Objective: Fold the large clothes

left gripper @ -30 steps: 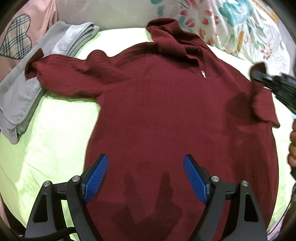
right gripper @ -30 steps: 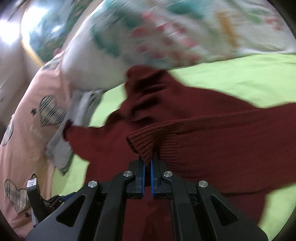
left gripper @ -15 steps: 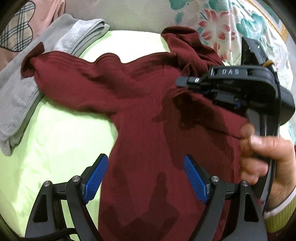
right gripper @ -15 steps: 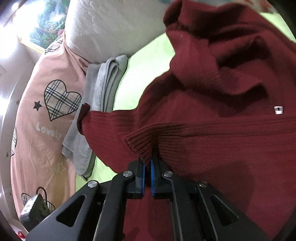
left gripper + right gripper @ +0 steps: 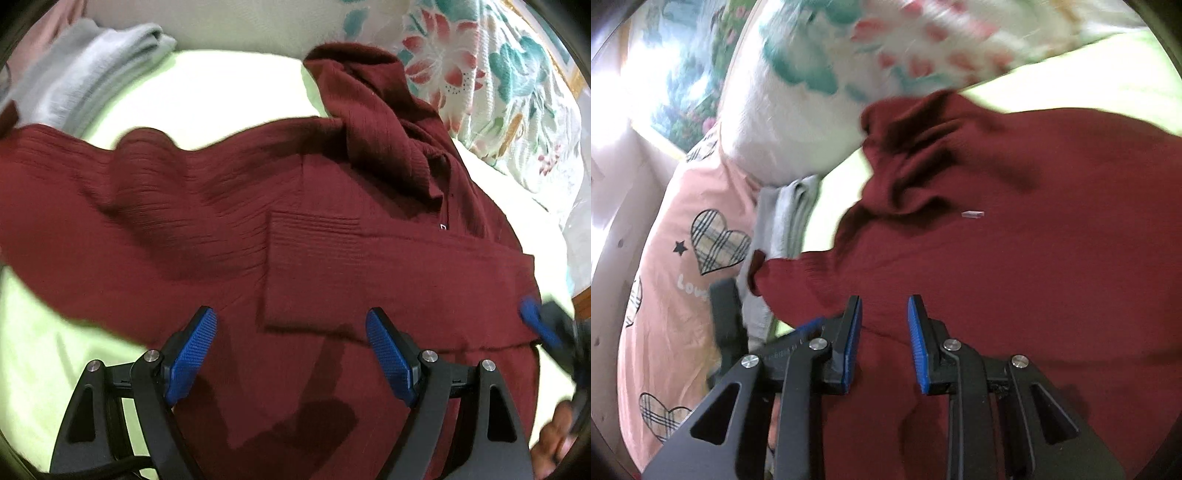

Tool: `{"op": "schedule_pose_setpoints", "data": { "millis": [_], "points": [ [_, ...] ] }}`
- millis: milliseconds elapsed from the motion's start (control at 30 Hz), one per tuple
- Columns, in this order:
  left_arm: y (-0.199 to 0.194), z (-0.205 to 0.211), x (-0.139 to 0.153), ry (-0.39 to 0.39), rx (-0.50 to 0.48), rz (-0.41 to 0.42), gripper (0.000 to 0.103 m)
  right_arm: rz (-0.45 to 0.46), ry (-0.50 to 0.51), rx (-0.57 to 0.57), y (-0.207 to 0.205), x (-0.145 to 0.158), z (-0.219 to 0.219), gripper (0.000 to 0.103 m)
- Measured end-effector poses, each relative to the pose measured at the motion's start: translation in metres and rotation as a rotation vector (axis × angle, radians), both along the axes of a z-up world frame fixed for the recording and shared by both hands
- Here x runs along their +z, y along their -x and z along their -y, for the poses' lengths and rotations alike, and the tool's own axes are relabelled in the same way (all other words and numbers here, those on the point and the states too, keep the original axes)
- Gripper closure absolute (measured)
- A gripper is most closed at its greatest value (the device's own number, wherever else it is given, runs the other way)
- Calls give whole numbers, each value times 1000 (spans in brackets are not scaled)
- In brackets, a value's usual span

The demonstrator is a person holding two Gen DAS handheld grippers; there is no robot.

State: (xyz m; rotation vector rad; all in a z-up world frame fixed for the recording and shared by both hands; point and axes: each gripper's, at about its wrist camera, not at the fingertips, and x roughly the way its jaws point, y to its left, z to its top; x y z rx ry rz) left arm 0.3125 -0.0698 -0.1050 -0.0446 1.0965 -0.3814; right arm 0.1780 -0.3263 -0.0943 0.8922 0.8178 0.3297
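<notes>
Left gripper (image 5: pixel 291 350): jaws spread wide, nothing between the blue pads (image 5: pixel 190 354); it hovers over the lower body of the dark red knit sweater (image 5: pixel 332 236), whose fabric fills the gap between the fingers and extends ahead of them. Directly beyond the pads, one sleeve (image 5: pixel 388 269) lies folded across the chest, its ribbed cuff end squared off near the garment's middle. The other sleeve (image 5: pixel 85 192) runs out flat to the left. The collar (image 5: pixel 373 110) sits bunched at the far end of the garment.

Right gripper (image 5: pixel 884 339): jaws parted, holding nothing, above the sweater (image 5: pixel 1015 266); the cloth lies just below and ahead of its fingertips. In the left wrist view, a blue pad of this gripper (image 5: pixel 535 325) shows at the sweater's right edge.

Surroundings: the sweater rests spread on a light green bedsheet (image 5: pixel 207 96). A folded grey cloth (image 5: pixel 92 74) lies beyond the extended sleeve; the sleeve's cuff (image 5: pixel 755 271) reaches it. A floral pillow (image 5: pixel 498 85) borders the collar side, and a pink cushion with plaid hearts (image 5: pixel 694 258) stands beyond the grey cloth.
</notes>
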Motion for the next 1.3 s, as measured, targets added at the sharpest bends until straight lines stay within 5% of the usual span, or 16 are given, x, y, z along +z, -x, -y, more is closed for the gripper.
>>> {"op": "schedule_pose_setpoints", "data": {
  "millis": [100,167,233,400,467,533,767,800,867,900,1100,1200,1300],
  "points": [
    [-5,11,-6,-6,-18,12,35,-31,36,-80,37,-7,29,76],
    [-5,20,-7,-13,-50,30,72,-60,66,-148,58,-11,48,76],
    [-5,28,-7,0,-82,32,94,-81,74,-226,74,-15,71,76],
    [0,17,9,23,-31,111,95,-125,126,-380,95,-23,120,75],
    [-4,8,8,2,7,120,95,-151,142,-422,93,-31,140,66],
    [-7,3,8,-17,29,127,95,-174,143,-426,84,-41,150,47],
    [-9,1,3,-37,41,121,95,-245,181,-348,31,-74,159,47],
    [-11,2,0,-31,47,106,95,-255,187,-330,29,-79,158,49],
    [-10,-4,-1,-30,39,91,95,-261,252,-279,19,-81,151,88],
    [-8,-2,-1,-35,29,93,95,-268,281,-261,17,-81,148,94],
    [3,10,3,-39,-26,105,94,-285,316,-306,23,-82,158,95],
    [2,9,-3,-50,-17,91,93,-305,373,-335,27,-73,153,85],
    [3,2,-5,-24,-3,76,89,-210,440,-364,37,-46,137,84]
  ]
}}
